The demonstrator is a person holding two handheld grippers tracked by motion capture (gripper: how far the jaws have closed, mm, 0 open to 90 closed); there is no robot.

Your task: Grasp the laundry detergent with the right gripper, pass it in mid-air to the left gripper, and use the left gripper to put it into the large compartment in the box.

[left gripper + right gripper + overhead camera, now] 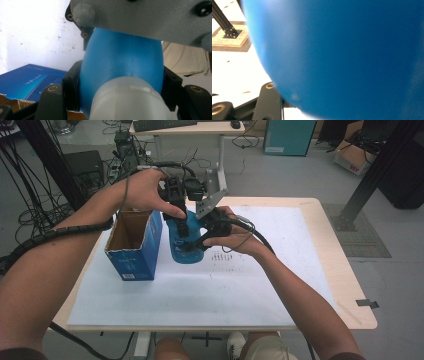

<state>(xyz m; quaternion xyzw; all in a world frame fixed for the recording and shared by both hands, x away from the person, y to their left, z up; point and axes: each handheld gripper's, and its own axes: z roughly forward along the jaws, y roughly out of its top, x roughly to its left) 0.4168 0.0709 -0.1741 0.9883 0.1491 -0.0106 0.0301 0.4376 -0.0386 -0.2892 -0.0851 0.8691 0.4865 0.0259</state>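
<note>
Above the white-sheeted table (240, 290), both grippers' fingers clench the blue bottle (186, 251); cables litter the floor (280, 175).

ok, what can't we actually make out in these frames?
- High view: inside of the open blue box is too dark to tell its contents.
- High view: hands and both grippers cover the top of the blue bottle.
- Right gripper view: bottle sits close and blurred, hiding the jaw contact.
- Left gripper view: bottle's white cap is cut off by the bottom edge.
</note>
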